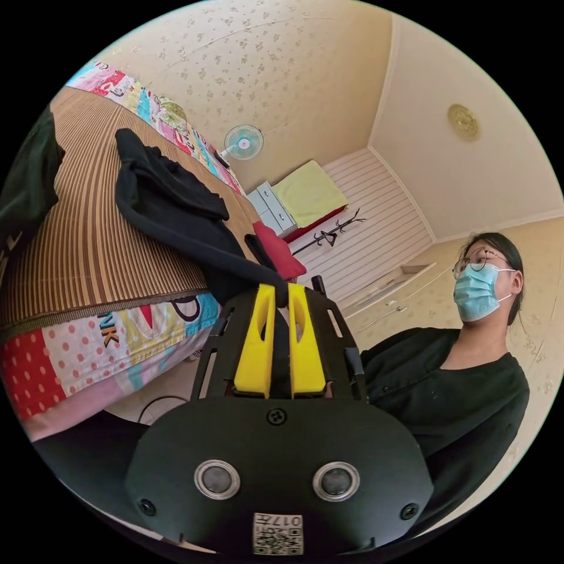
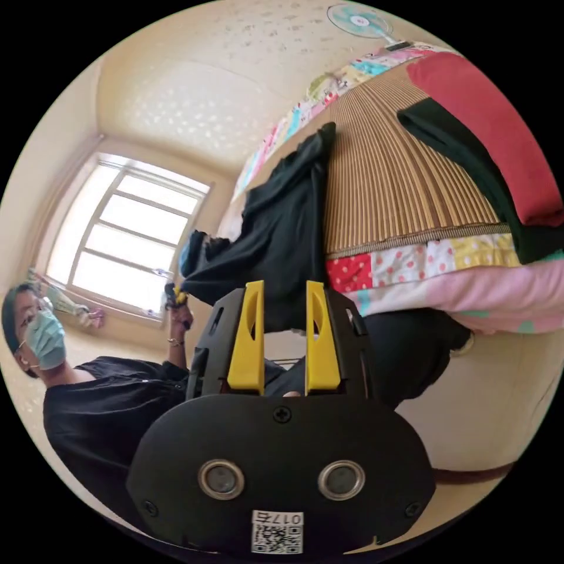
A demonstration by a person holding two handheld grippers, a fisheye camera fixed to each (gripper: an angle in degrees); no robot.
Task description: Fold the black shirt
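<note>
The black shirt [image 1: 176,205] lies crumpled on a striped bamboo mat [image 1: 88,235] that covers a bed. One end of it runs down off the bed edge into my left gripper [image 1: 282,291], whose yellow jaws are shut on the fabric. In the right gripper view the shirt [image 2: 282,235] hangs over the mat's edge [image 2: 399,194]. The left gripper [image 2: 175,296] pinches its far corner, held in a person's hand. My right gripper [image 2: 285,286] is open, and the shirt's hanging edge lies just past its fingertips.
A red cloth [image 2: 499,135] rests on a dark garment [image 2: 458,147] on the mat. A patchwork sheet [image 1: 88,352] wraps the mattress side. The person [image 1: 464,376] in black is close beside the bed. A fan [image 1: 242,142], drawers [image 1: 271,208] and a window [image 2: 135,241] stand further off.
</note>
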